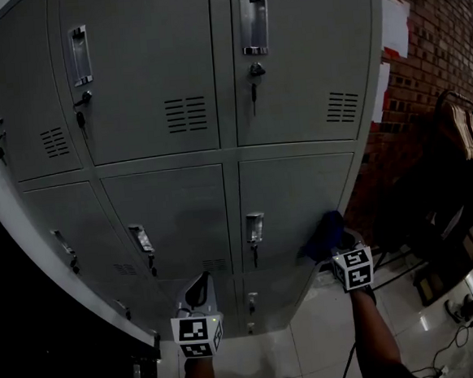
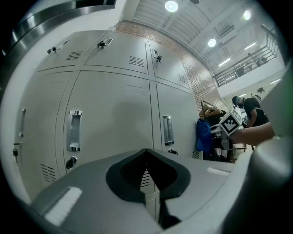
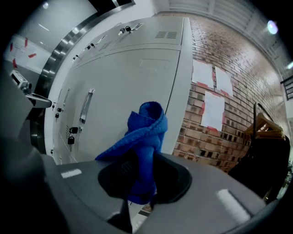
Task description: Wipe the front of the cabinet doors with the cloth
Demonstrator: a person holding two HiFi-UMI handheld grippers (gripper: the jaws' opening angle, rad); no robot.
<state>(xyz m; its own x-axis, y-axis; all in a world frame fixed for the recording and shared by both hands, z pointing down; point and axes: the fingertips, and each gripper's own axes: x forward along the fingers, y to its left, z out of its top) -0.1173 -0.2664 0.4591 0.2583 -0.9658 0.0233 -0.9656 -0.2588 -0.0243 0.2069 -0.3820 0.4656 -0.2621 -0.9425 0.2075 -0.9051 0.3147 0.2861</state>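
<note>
A grey metal locker cabinet (image 1: pixel 176 140) with several doors fills the head view. My right gripper (image 1: pixel 332 246) is shut on a bunched blue cloth (image 1: pixel 328 234), held close to the lower right door (image 1: pixel 294 196) near its right edge. In the right gripper view the cloth (image 3: pixel 145 137) stands up between the closed jaws, with the door (image 3: pixel 128 91) just beyond; contact is unclear. My left gripper (image 1: pixel 199 291) is low in front of the bottom doors, shut on nothing. The left gripper view shows the cabinet doors (image 2: pixel 114 105), the blue cloth (image 2: pixel 203 135) and the right gripper's marker cube (image 2: pixel 230 122).
A brick wall (image 1: pixel 441 37) with white paper sheets (image 3: pixel 208 91) runs right of the cabinet. Dark racks and clutter (image 1: pixel 455 175) stand at the right on the pale tiled floor (image 1: pixel 322 348). Handles (image 1: pixel 254 227) and keys (image 1: pixel 253 81) project from the doors. A person (image 2: pixel 249 109) stands far off.
</note>
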